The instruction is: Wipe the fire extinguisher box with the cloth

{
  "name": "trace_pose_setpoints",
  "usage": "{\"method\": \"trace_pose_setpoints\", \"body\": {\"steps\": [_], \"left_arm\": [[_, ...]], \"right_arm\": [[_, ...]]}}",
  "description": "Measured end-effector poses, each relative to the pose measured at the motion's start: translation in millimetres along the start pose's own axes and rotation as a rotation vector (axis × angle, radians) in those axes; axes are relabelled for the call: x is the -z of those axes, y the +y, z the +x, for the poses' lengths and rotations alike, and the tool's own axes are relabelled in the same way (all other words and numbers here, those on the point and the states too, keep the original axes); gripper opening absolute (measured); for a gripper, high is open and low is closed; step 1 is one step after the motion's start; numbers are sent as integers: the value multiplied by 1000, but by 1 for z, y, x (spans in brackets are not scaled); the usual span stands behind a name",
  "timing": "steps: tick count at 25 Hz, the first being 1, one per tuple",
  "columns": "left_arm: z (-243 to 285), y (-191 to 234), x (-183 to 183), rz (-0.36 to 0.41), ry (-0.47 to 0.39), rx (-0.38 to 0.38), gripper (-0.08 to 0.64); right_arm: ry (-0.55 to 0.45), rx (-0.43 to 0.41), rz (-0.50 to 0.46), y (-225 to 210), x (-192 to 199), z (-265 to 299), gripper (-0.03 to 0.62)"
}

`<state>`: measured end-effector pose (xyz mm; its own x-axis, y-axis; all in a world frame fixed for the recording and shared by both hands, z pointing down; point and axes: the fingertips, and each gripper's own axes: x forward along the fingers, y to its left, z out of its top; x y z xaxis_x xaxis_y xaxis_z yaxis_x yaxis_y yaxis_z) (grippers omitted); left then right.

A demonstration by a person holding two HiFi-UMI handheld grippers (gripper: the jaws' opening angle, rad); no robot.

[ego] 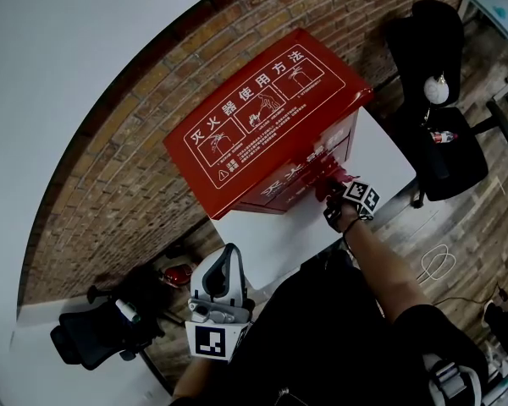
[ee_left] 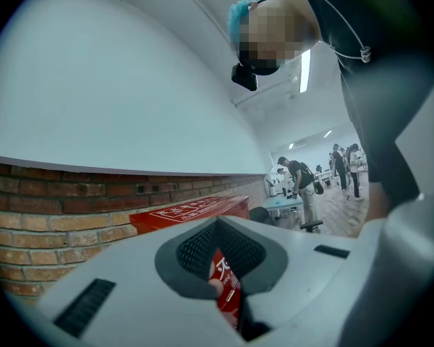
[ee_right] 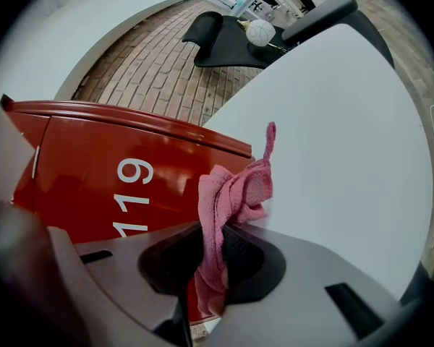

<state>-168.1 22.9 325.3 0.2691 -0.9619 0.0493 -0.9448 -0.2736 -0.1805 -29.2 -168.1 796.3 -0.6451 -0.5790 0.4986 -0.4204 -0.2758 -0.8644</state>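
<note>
Red metal is facing us as we are stretching our right arm forward, holding the right gripper (ego: 337,197) low at the front of the red metal fire extinguisher box (ego: 262,112). Its jaws are clamping the crumpled pink cloth (ee_right: 231,194) just beside the box's front. We are keeping the left gripper (ego: 218,282) by our waist, jaws closed on nothing. The box is standing on the white table (ego: 381,146), its contents hidden.

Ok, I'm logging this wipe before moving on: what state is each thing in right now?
fire extinguisher box: closed, standing on the white table.
cloth: bunched, clamped in the right gripper, by the box's front.
right gripper: shut on the cloth.
left gripper: shut, empty, held away from the box.
</note>
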Motion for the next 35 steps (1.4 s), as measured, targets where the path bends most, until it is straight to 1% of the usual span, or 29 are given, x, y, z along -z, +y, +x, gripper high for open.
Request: {"method": "trace_pose_setpoints", "body": {"steps": [12, 30, 35], "left_arm": [[1, -4, 0, -7, -6, 18, 34], [5, -7, -3, -9, -31, 45, 34], [6, -8, -1, -12, -26, 57, 34]], "right_arm": [[2, -70, 6, 19, 0, -9, 75], [-10, -156, 25, 53, -1, -25, 75], [-16, -178, 34, 63, -1, -30, 75]]}}
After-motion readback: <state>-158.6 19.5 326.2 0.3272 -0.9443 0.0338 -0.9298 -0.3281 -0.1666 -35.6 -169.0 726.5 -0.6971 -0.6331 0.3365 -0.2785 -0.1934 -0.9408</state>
